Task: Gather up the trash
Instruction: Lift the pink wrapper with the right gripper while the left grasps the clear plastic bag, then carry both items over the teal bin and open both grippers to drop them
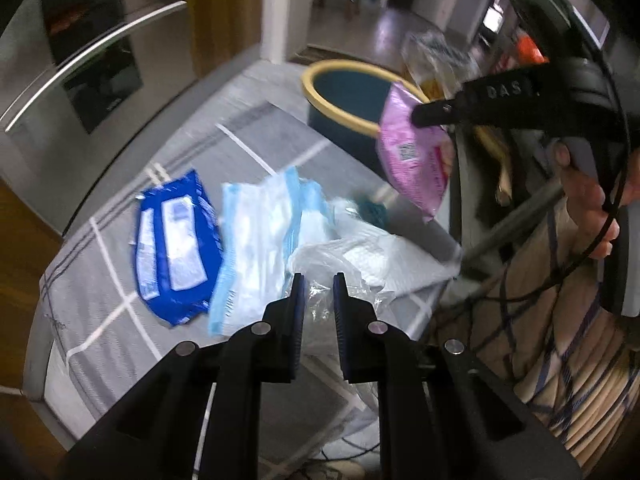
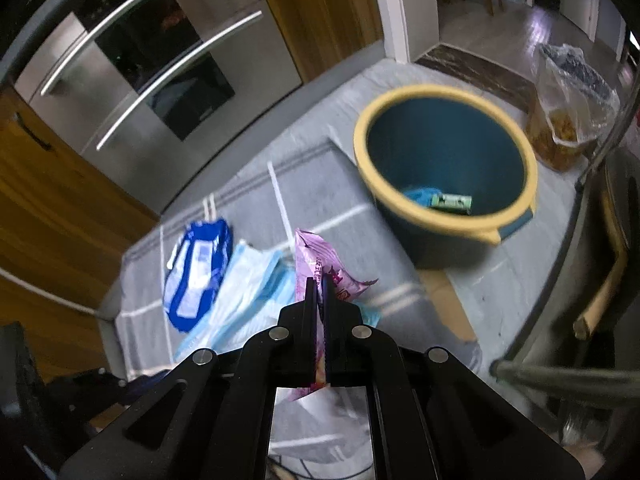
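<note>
Right gripper [image 2: 319, 280], jaws clamped on the pink wrapper [image 2: 316, 264], which was pinched near its upper part and hung free below the fingers, lifted clear of the grey checked mat [image 2: 248, 184]. In the left wrist view the same wrapper [image 1: 412, 160] dangled from the right gripper [image 1: 424, 114] just in front of the near rim of the bin [image 1: 340, 92], not yet over its mouth. The blue bin with the yellow rim [image 2: 444, 92] stood toward the far right corner of the mat and already held a green packet [image 2: 452, 202] and a blue scrap.

Left gripper [image 1: 319, 280], jaws narrowly apart and holding nothing, was poised above the crumpled clear plastic film [image 1: 340, 256] near the mat's near edge. Beside it, toward the left edge, lay a pale blue-and-white pouch [image 1: 256, 240] and a dark blue wrapper [image 1: 176, 240].

The step in hand was judged to be the carry-and-drop. Done well, it called for bringing the wrapper's trailing lower end fully past the yellow rim before release, since a limp, light packet may catch on the rim or drift out. The left jaws, as judged, needed widening before closing on the film, which is springy and likely to slip.
</note>
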The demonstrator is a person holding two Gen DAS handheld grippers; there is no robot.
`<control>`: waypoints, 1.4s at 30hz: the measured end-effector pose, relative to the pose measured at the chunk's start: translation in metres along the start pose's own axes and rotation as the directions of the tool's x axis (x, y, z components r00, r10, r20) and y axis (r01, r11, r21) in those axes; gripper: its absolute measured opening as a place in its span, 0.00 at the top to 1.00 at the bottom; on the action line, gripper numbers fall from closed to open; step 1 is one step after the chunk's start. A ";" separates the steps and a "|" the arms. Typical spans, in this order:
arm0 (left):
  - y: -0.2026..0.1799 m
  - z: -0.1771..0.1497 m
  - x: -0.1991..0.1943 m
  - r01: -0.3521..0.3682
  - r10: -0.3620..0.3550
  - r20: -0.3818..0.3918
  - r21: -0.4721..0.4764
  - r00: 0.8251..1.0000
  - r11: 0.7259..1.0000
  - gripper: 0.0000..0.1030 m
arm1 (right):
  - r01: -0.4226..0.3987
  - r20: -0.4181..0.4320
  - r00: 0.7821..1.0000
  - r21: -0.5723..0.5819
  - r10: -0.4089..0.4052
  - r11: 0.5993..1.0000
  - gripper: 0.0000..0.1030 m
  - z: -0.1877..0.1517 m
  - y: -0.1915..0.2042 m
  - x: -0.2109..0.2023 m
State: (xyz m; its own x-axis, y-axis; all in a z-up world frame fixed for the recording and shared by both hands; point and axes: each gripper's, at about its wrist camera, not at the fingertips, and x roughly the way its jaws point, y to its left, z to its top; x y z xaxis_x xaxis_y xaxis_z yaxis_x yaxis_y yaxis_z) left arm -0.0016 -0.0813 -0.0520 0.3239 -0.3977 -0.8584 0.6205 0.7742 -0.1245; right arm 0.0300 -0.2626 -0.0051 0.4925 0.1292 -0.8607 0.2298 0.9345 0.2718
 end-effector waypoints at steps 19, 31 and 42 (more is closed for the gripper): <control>0.030 0.041 -0.049 0.035 -0.011 0.221 -0.104 0.975 0.994 0.86 | -0.008 0.088 0.996 0.044 0.004 0.999 0.97 0.054 -0.022 0.011; 0.027 0.093 -0.019 -0.013 0.023 0.216 -0.048 0.976 0.999 0.86 | 0.005 0.125 0.992 0.071 -0.014 0.997 0.97 0.070 -0.035 0.008; -0.010 0.173 0.031 0.015 -0.020 0.211 0.025 0.977 1.000 0.86 | 0.085 0.164 0.979 0.227 -0.124 0.970 0.97 0.112 -0.102 0.017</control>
State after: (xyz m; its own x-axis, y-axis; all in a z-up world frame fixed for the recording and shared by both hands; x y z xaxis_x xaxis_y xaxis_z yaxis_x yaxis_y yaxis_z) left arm 0.1258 -0.1870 0.0086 0.4549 -0.5077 -0.7317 0.6430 0.7557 -0.1246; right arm 0.1090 -0.3928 0.0009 0.5913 -0.0443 -0.8052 0.4553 0.8424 0.2881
